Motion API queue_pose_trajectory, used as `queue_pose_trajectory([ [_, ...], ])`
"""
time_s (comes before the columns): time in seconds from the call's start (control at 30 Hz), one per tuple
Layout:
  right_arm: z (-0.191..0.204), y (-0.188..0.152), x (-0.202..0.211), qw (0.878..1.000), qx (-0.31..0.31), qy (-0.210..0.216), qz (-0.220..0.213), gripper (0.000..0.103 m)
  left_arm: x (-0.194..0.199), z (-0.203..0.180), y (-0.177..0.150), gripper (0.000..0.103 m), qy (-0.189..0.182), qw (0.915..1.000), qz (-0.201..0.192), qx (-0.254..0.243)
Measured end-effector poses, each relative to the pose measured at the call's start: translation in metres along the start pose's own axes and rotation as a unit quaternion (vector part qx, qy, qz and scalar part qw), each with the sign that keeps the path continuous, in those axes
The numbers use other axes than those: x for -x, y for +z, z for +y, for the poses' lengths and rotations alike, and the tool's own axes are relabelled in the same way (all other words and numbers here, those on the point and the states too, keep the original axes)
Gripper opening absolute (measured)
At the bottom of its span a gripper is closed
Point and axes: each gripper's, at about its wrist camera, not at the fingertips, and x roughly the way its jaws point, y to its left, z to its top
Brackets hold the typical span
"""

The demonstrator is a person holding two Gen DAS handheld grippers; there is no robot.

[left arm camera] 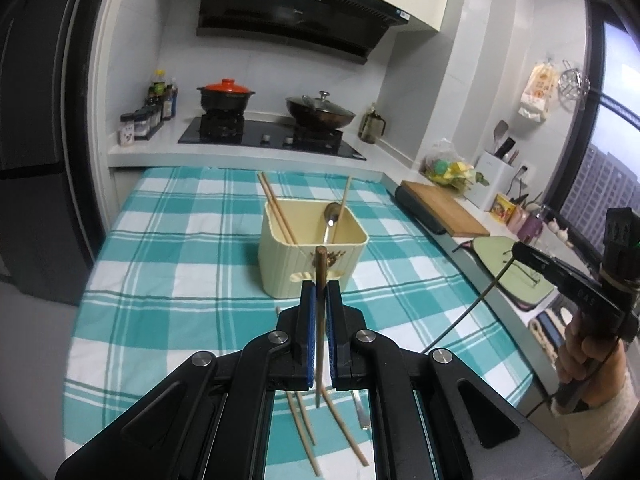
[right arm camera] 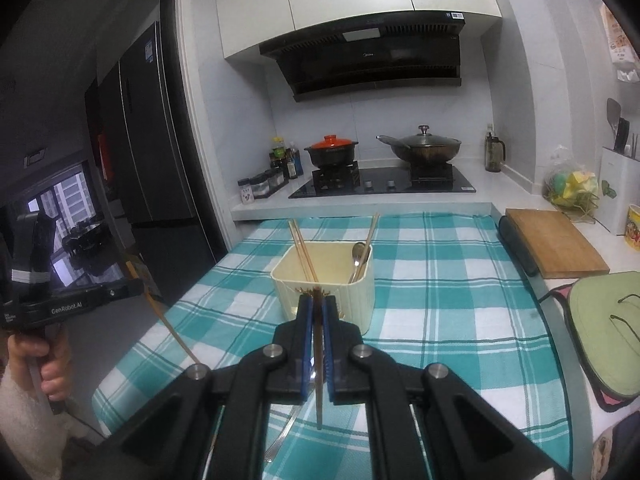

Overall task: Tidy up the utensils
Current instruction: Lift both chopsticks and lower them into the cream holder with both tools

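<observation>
On the checked cloth (left arm camera: 168, 264) covering the surface stands a cream bin (left arm camera: 310, 258), open at the top. Inside it, at the left, a pair of chopsticks (left arm camera: 276, 208) leans toward the far left corner, their tips sticking out well above the rim. At the right of the bin a metal spoon (left arm camera: 330, 220) stands bowl-up against the far wall, with a single chopstick (left arm camera: 345, 196) leaning beside it (its top also clears the rim).

The left claw (left arm camera: 320, 286) is clamped on a dark brown stick (left arm camera: 320, 264), which is held upright just in front of the bin's near wall; its lower end hangs below the pads. Under this claw, loose chopsticks (left arm camera: 304, 428) and a metal handle (left arm camera: 360, 408) lie flat on the cloth at the near edge.

The right claw (right arm camera: 318, 302) is likewise clamped on a thin brown stick (right arm camera: 319, 380), upright and close to the bin's near side. Below it a flat metal utensil (right arm camera: 286, 428) lies on the cloth.

To the far right, a wooden cutting board (right arm camera: 554, 242) rests on the side counter.
</observation>
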Motion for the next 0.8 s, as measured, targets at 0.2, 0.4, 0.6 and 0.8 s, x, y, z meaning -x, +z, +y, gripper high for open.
queue_pose_trajectory([
  [0.2, 0.005, 0.019, 0.0, 1.0, 0.017, -0.002, -0.014, 0.005, 0.005, -0.001, 0.023, 0.003, -0.008, 0.9999, -0.012, -0.001],
  [0.4, 0.004, 0.051, -0.006, 0.999, 0.02, -0.001, -0.026, 0.005, 0.009, 0.003, 0.065, 0.003, -0.015, 0.9991, -0.039, 0.002],
  [0.6, 0.003, 0.096, -0.022, 0.999, 0.025, -0.003, -0.046, 0.005, -0.009, 0.009, 0.123, 0.003, -0.013, 0.9985, -0.053, 0.007],
  [0.8, 0.004, 0.142, -0.057, 0.997, 0.03, 0.006, -0.068, 0.005, -0.046, 0.018, 0.174, 0.003, 0.005, 0.9971, -0.073, 0.021],
])
